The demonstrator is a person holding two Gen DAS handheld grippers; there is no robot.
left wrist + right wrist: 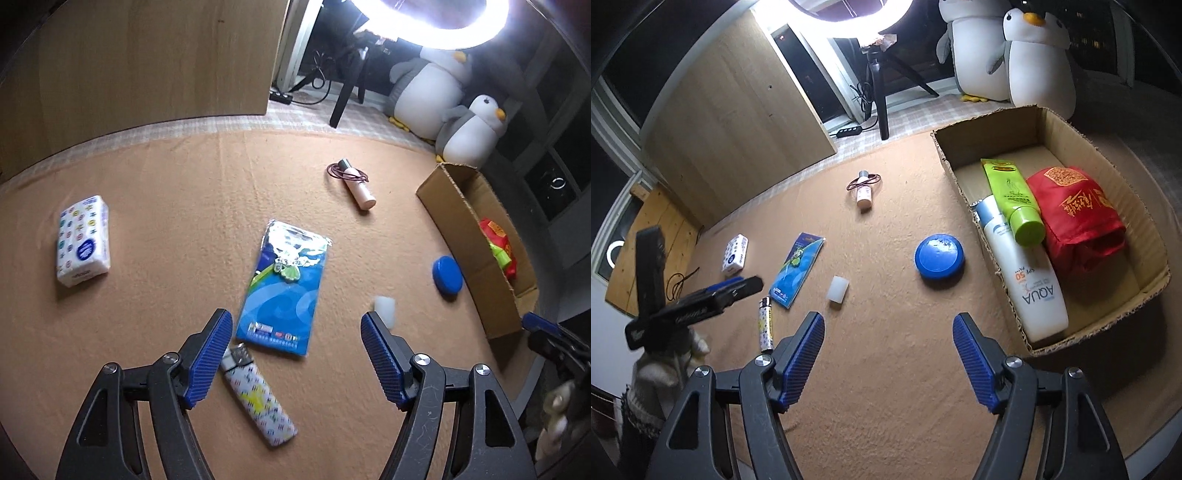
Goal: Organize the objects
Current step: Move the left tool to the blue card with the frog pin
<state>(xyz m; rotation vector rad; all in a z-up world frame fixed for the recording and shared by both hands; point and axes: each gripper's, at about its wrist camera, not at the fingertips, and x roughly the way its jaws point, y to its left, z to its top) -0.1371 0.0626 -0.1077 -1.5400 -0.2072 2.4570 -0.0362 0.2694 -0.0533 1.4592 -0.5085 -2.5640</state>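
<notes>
**Both tongs empty over the mat, loose items waiting for the box**

Left gripper [297, 354]: jaws spread, nothing between the pads, tilted down at the orange mat [166, 229]. The lighter [258, 398] lies just under its left finger, partly covered by it. Not gripped. Right gripper [888, 354]: jaws apart too, empty, bare mat below.

Nearest out from the left tongs: lighter, then the flat blue packet [284, 291], almost touching the lighter's metal head. A small white cap [384, 310] sits by the right finger. Farther out: tissue pack [83, 242] well off to the left, pink bottle [356, 184] with a dark hair band looped around its neck, blue round lid [940, 258] near the cardboard box [993, 127]. Box is on the right edge of the mat and already holds a white sunscreen bottle [1023, 280], a green tube [1014, 195] and a red bag [1075, 218].

Handling, my guess: lighter is light, stiff, smooth plastic, likely slippery. Take it across the narrow body, mid-length, not the metal end. Blue packet is thin and floppy and lies flat, so it's hard to get a pad under; pinch an edge. Tissue pack is soft and squashes, easy grip across the short side. Pink bottle may roll; the band may slip off when lifted. Blue lid is wide and low; grip across the rim.
</notes>
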